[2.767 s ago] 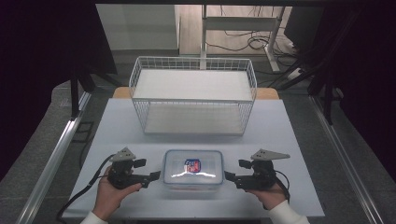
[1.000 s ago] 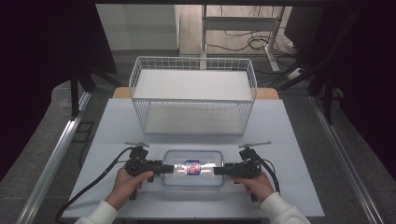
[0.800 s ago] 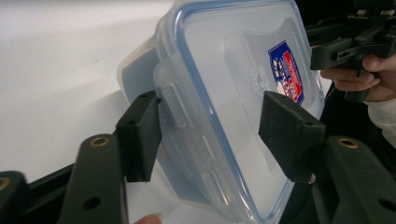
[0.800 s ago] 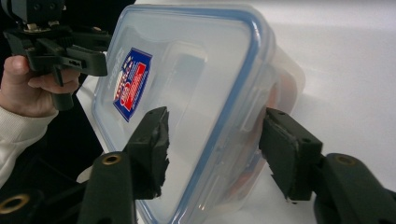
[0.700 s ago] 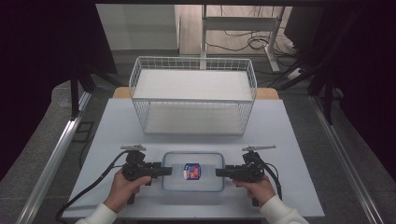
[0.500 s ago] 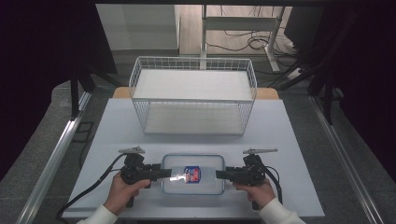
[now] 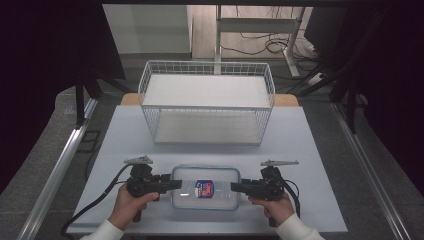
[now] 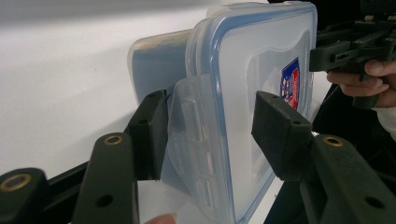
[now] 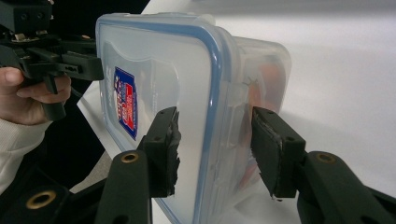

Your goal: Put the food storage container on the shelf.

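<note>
The white table [image 7: 125, 135] carries a wire basket [image 7: 207, 102] at the back and a lidded plastic box [image 7: 205, 187] at the near edge. Since 2.8 s ago, both grippers have closed in on the box ends. The left gripper [image 8: 208, 135] straddles the left latch, jaws released; the right gripper [image 9: 215, 149] likewise brackets the right end, not yet clenched. Judgement: unlatching or lifting is about to begin.

No wording can be read: the clear plastic box with a blue-rimmed lid [image 7: 205, 187] bears a small red, white and blue sticker [image 9: 125, 102], its print too blurred to make out
</note>
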